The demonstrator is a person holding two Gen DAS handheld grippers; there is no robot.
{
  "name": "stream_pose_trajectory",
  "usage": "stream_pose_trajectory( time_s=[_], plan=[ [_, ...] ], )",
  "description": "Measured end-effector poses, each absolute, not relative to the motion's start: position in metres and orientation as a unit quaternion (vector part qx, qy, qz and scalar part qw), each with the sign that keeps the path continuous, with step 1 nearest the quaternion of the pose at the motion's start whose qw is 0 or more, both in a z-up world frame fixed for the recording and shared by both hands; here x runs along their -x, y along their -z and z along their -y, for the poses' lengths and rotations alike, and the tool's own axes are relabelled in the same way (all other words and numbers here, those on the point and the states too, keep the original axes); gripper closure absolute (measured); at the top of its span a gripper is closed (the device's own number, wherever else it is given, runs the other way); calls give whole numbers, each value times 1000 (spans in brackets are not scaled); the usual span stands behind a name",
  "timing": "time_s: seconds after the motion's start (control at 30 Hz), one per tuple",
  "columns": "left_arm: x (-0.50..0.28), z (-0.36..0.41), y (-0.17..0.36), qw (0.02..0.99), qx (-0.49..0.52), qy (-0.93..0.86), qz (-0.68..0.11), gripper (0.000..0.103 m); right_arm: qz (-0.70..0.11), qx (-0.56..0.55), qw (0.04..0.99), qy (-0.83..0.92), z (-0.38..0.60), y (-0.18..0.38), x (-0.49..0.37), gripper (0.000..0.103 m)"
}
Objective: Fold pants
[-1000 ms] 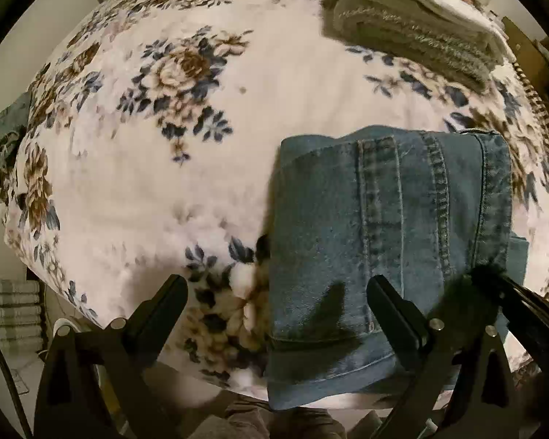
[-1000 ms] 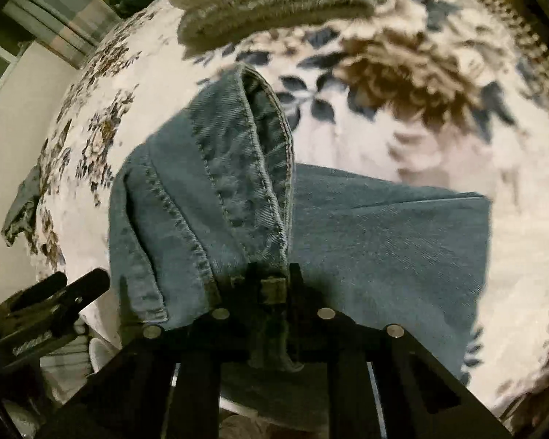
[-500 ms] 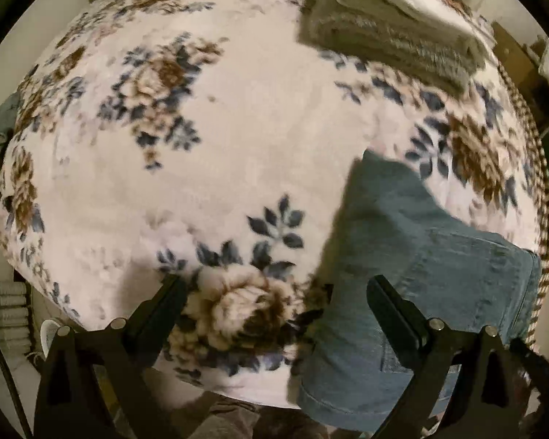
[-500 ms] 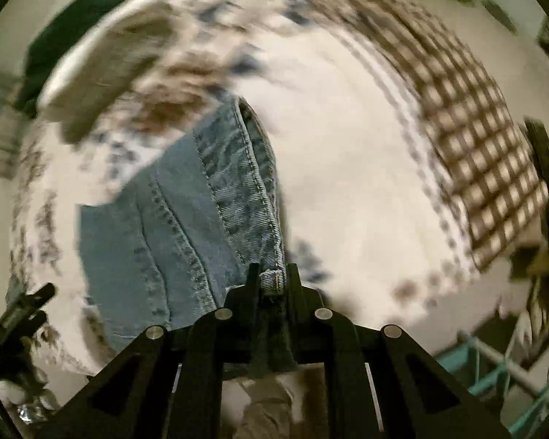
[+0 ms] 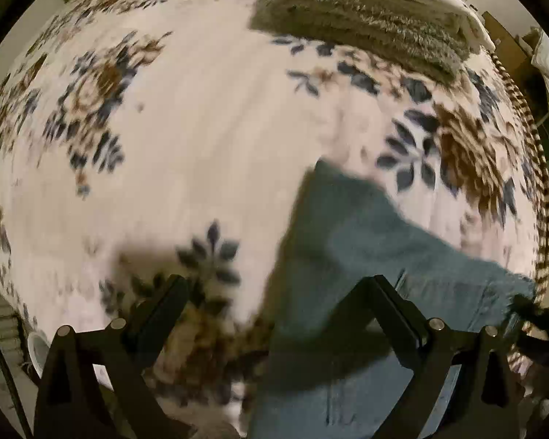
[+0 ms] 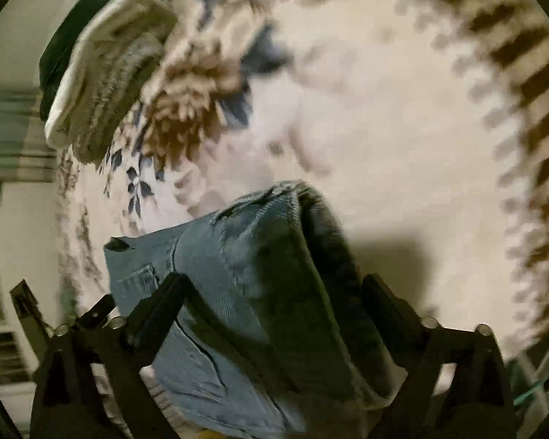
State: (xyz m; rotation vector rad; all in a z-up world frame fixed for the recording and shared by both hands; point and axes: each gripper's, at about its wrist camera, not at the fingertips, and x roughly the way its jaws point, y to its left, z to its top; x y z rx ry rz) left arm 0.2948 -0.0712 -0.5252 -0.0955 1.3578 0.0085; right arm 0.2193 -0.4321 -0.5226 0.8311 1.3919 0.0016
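The right gripper [image 6: 274,289] has its two fingers spread wide, and the humped fold of the denim pants [image 6: 260,274] sits between them without either finger [image 6: 161,300] pressing on the cloth. The left gripper [image 5: 278,292] is likewise spread apart, gripping nothing; its right finger [image 5: 388,307] hangs over the denim and its left finger [image 5: 161,303] over bare blanket.

The pants [image 5: 347,256] lie folded at the near edge of the bed, toward the right in the left wrist view, with one corner pointing up the bed. In the right wrist view the top layer bulges up into a rounded ridge, stitched seams and a pocket edge showing on the lighter panel to its left. Both views are smeared by motion, so finer detail of the fold cannot be made out.

Under the pants is a cream floral blanket [image 5: 208,139] with brown and navy blooms, and a brown-striped border [image 6: 530,84] runs along its far side. Well apart from the pants, at the head of the bed, sits a stack of folded towels [image 5: 366,22], seen also in the right wrist view [image 6: 106,73].
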Motion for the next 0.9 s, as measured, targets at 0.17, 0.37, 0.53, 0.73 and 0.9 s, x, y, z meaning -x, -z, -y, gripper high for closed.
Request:
stream_pose_trajectory(
  time_s=[0.17,0.37,0.53,0.73,0.9],
  plan=[
    [-327,81,540,778,19,-1,-628,3,-582,-273,765,30,412,486,-224,84],
    [-334,80,557,769,19,0,-639,1,-613,-292,733,38,431,512,-227,55],
    [-314,79,547,767,44,12,-640,3,-597,-368,711,54,456,498,-185,22],
    [-272,93,531,768,29,35,-639,3,-627,-421,655,23,436,531,-137,8],
    [-249,91,543,754,23,38,-655,3,-618,-458,638,7,416,565,-118,6]
  ],
)
